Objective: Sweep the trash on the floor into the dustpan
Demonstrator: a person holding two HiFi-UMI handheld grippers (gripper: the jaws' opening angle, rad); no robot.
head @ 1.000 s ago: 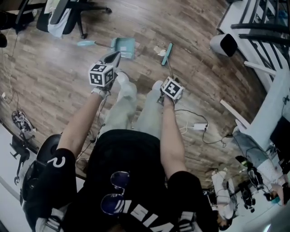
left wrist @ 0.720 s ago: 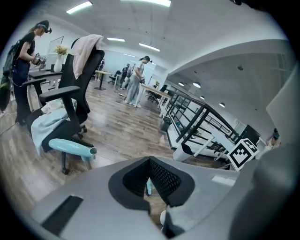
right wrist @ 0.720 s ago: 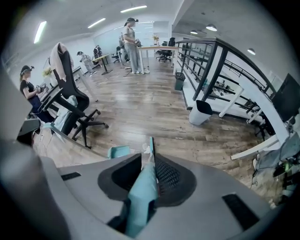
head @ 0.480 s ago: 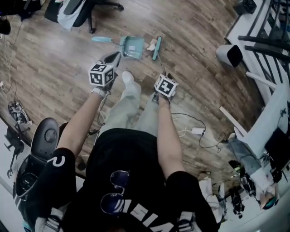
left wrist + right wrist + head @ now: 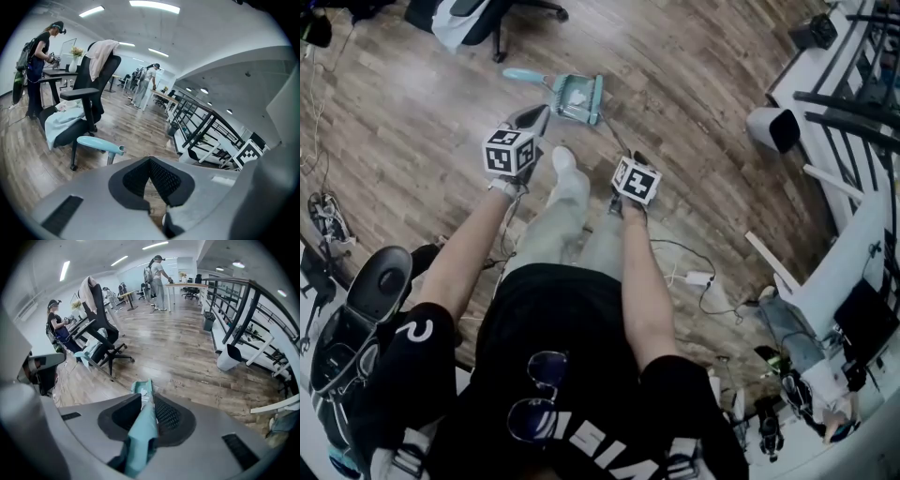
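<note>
A teal dustpan [image 5: 572, 97] lies on the wood floor ahead of my feet, its handle [image 5: 523, 75] pointing left. White trash [image 5: 577, 97] sits inside it. The teal broom head [image 5: 599, 94] stands against the pan's right side. My right gripper [image 5: 627, 159] is shut on the broom's thin handle [image 5: 615, 137]. In the right gripper view the teal handle [image 5: 142, 427] runs between the jaws of that right gripper [image 5: 143, 416] toward the pan [image 5: 139, 388]. My left gripper [image 5: 530, 120] hovers just near the pan, shut and holding nothing. The left gripper view shows the left gripper [image 5: 150, 187] and the pan's handle [image 5: 101, 144].
An office chair [image 5: 487, 14] with cloth on it stands at the far left. A white bin [image 5: 773, 127] and a black railing [image 5: 853, 94] are at the right. A charger and cables [image 5: 694, 278] lie on the floor behind my right leg. People stand at desks far off.
The broom head has swept left across the floor up against the dustpan, and the white trash that lay beside it is now inside the pan. The left gripper has barely moved.
</note>
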